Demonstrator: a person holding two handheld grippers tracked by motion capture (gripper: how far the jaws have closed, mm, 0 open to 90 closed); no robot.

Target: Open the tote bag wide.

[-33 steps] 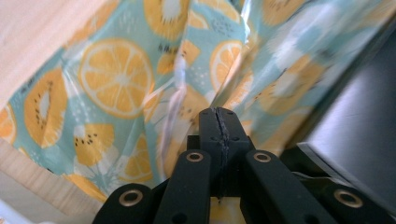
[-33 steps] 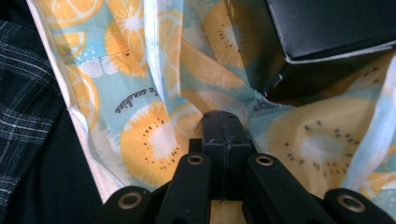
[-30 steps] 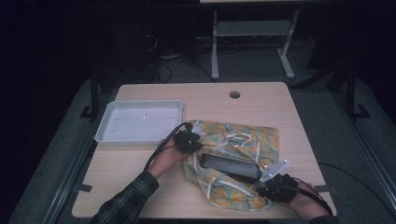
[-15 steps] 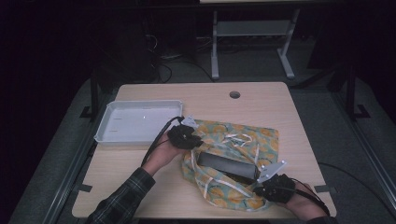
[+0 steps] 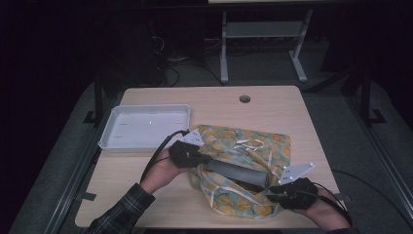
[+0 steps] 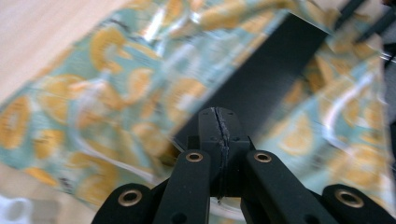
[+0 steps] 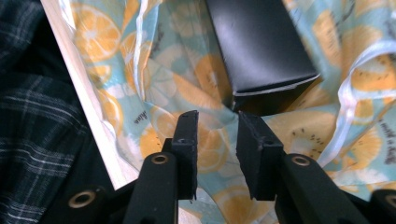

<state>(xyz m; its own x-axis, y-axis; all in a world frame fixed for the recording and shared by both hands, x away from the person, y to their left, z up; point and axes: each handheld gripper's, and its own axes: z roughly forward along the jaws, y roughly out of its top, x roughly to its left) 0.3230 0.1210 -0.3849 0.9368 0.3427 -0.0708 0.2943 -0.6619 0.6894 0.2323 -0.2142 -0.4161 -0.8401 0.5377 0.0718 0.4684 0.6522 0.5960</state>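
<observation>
A teal cloth bag printed with orange slices and trimmed with white straps lies on the wooden table. A long black box rests in its folds. My left gripper is at the bag's left edge, by the box's left end. Its jaws are shut, with the box and bag just beyond. My right gripper is at the bag's front right. Its jaws have just been opening; the bag shows in the gap, unpinched, and the box end is just ahead.
A white tray sits on the table's left, just behind the left hand. A cable hole is near the far edge. A plaid sleeve shows beyond the table's front edge. A metal frame stands on the floor behind.
The left hand has drawn its gripper slightly left and nearer the person at the bag's edge. The right gripper has hardly moved along the table.
</observation>
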